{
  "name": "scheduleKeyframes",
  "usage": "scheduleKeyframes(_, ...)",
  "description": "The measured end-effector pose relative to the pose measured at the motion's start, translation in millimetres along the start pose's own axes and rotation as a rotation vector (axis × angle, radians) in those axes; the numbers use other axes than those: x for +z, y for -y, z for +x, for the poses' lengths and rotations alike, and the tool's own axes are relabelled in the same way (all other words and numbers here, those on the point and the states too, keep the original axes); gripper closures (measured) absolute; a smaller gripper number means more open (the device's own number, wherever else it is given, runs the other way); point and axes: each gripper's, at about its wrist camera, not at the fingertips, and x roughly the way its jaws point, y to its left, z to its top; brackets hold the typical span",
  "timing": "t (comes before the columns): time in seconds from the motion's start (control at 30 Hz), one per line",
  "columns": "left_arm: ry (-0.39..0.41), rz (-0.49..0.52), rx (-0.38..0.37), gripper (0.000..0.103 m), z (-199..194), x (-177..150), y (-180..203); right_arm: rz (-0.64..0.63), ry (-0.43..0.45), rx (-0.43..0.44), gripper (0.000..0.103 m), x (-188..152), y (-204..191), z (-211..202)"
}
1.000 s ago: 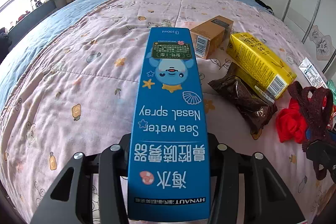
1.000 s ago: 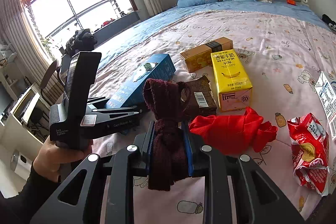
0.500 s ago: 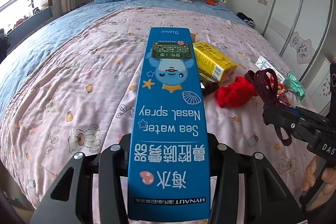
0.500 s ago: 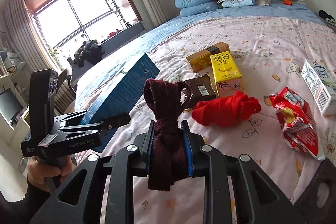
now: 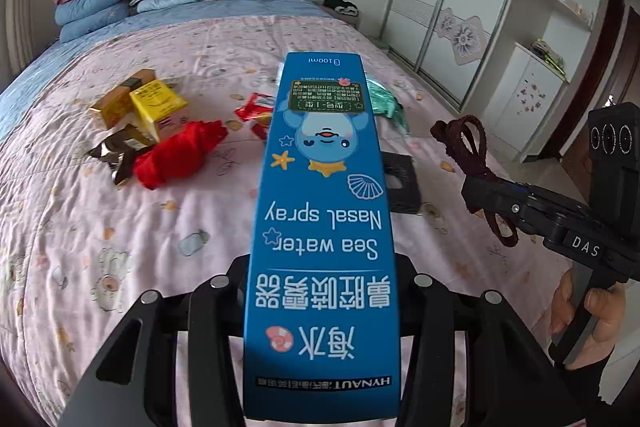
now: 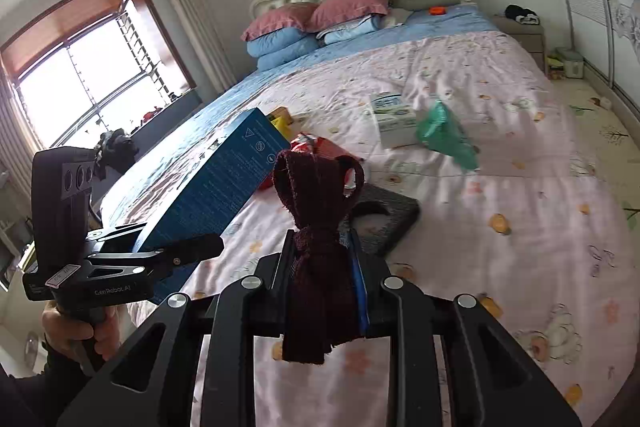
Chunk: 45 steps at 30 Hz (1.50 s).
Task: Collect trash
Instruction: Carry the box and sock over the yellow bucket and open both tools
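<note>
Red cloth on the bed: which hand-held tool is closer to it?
Left. The left tool, gripping a blue box, has the red cloth ahead to its left; the right tool, holding a dark strap, is beyond the box's other side.

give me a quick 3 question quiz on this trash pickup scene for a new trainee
1. True or false: the left gripper is shut on the blue nasal spray box.
2. Multiple choice: what does the right gripper hold? A) a yellow carton B) a dark red knotted cloth strip C) a green wrapper
3. Fill in: in the left wrist view, the red cloth lies on the bed next to the ______ carton.

Key
1. True: the box is clamped between the two fingers.
2. B: the dark red knotted cloth strip.
3. Yellow: the yellow carton.
</note>
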Motion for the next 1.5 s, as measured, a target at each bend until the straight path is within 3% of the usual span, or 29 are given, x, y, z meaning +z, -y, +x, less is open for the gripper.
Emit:
scheduleKeyframes(0.43, -0.113, 0.315, -0.233, 0.057, 77, 18, 210, 0.181, 0.106, -0.269, 0.079, -45, 139, -142)
scheduleKeyframes(0.6, -0.190, 0.388, -0.352, 0.057, 113, 18, 279, 0.260, 0.118, -0.368, 0.079, -68, 190, -181)
scheduleKeyframes(0.73, -0.236, 0.431, -0.394, 0.057, 146, 17, 329, 0.344, 0.129, -0.393, 0.079, -93, 227, -207)
scheduleKeyframes(0.97, -0.333, 0.467, -0.427, 0.057, 202, 16, 391, 0.457, 0.115, -0.466, 0.079, -126, 285, -224)
scheduleKeyframes(1.23, -0.447, 0.419, -0.451, 0.056, 252, 18, 419, 0.512, 0.081, -0.475, 0.075, -138, 330, -214)
scheduleKeyframes(1.27, -0.448, 0.417, -0.443, 0.048, 256, 20, 420, 0.515, 0.082, -0.480, 0.073, -138, 334, -212)
scheduleKeyframes(1.3, -0.451, 0.413, -0.430, 0.035, 259, 20, 421, 0.517, 0.082, -0.492, 0.064, -139, 338, -210)
scheduleKeyframes(1.33, -0.452, 0.405, -0.411, 0.007, 260, 20, 420, 0.519, 0.076, -0.503, 0.046, -139, 341, -208)
scheduleKeyframes(1.37, -0.442, 0.392, -0.394, 0.004, 262, 22, 421, 0.522, 0.076, -0.521, 0.041, -140, 345, -207)
scheduleKeyframes(1.5, -0.482, 0.393, -0.404, 0.004, 273, 20, 417, 0.565, 0.072, -0.522, 0.040, -151, 359, -205)
